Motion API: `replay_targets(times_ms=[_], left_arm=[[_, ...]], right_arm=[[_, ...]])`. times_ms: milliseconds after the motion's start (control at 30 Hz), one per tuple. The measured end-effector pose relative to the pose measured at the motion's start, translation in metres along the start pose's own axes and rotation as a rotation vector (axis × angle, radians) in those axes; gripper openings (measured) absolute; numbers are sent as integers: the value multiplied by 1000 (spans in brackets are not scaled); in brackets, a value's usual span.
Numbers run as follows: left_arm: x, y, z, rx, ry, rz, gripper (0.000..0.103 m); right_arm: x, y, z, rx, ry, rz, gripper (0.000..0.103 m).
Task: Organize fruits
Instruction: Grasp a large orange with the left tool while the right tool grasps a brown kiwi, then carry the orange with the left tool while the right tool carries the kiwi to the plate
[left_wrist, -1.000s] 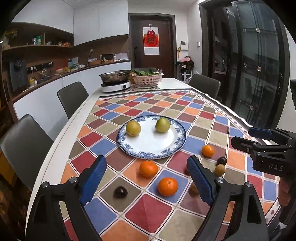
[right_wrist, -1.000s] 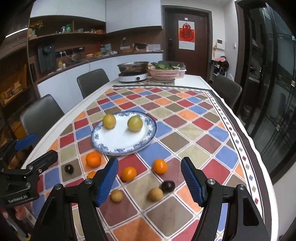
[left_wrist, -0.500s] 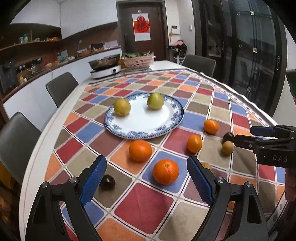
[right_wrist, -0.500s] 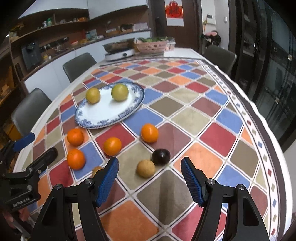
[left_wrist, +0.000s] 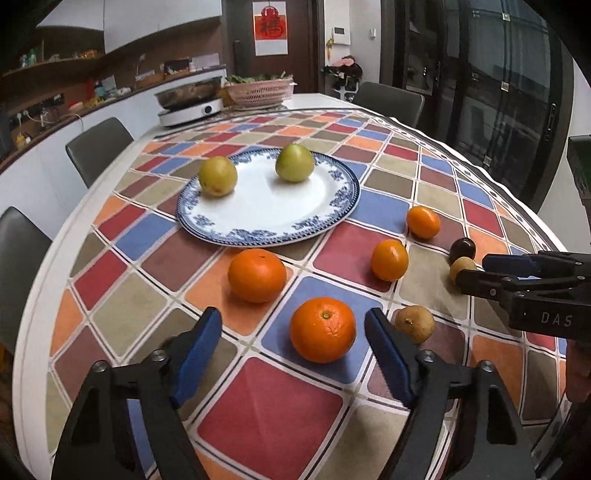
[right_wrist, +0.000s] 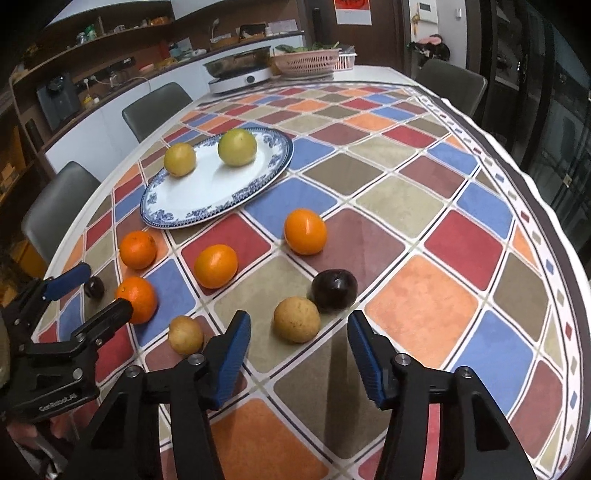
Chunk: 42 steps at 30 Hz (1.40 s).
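Both claws are spread wide and pinch nothing. Left gripper (left_wrist: 293, 341), with black arms and blue pads, hangs low over the tablecloth of coloured squares (left_wrist: 273, 410), and the nearest round orange (left_wrist: 323, 329) lies just in front of the gap between its fingers, not touching either pad. To the right of this orange, just beside the right pad, sits a small brown round fruit (left_wrist: 414, 324). A second large orange (left_wrist: 257, 275) lies a little further, near the rim of the white plate with blue pattern (left_wrist: 280, 206). On this plate rest two yellow-green round fruits (left_wrist: 218, 176), well apart from each other, both at the far side. Two smaller oranges (left_wrist: 389, 259) lie to the right of the plate on the cloth. Right gripper (right_wrist: 299, 349) of the same kind is also low above the cloth, and a tan round fruit (right_wrist: 296, 319) sits just ahead of its open fingers, between them in the view. A dark purple round fruit (right_wrist: 334, 288) touches or almost touches this tan one at its far right side; I cannot tell which. Another dark small fruit (right_wrist: 94, 287) lies at the left, near the tip of the left gripper. At the far end of the table stand a metal pan on a white cooker (right_wrist: 239, 70) and a pink basket with green leaves (right_wrist: 307, 61).
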<state>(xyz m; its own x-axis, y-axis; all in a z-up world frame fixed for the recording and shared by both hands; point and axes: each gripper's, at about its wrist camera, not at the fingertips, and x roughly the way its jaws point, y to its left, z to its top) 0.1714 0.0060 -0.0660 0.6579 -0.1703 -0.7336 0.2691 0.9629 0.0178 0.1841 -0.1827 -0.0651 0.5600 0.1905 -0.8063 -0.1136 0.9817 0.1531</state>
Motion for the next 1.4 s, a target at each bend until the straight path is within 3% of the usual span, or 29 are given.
replay_targets(times_ms=[367,467,800,1400], left_arm=[[13,-5,0,-7,48,-88,41],[12,-6,0,0,48,-83,40],[3,-6,0,-5,33,-77,40],[-53,-4,18,-26,-82,-60,40]], right_arm=[[13,-3,0,14,34,17,36],[13,-4,0,13,33,32,30],[4,1,2,-6,5,39,30],[-39,24,15,-124,-100,98,30]])
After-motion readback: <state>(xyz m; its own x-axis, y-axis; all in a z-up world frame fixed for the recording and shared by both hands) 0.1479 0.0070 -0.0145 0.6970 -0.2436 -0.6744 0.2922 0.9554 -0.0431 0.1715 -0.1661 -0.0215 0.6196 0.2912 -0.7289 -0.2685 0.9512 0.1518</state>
